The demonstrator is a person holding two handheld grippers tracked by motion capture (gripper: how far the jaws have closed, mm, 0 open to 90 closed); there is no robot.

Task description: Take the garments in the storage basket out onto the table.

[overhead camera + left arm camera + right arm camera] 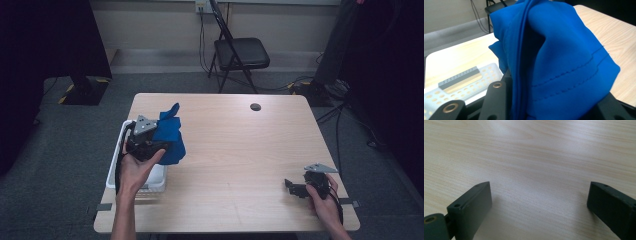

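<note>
On wooden table [235,150], grey-carpeted room, folding chair [239,52]

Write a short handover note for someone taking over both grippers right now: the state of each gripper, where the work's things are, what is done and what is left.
Left gripper: shut on the bunched blue cloth, held up beside the white perforated plastic basket at the wooden table's left edge.
Right gripper: open, holding nothing, low over bare tabletop near the right front corner.
Done: the cloth is gripped and lifted.
Left: probably to set the cloth down, in the basket or on the table; which of the two cannot be told.
</note>
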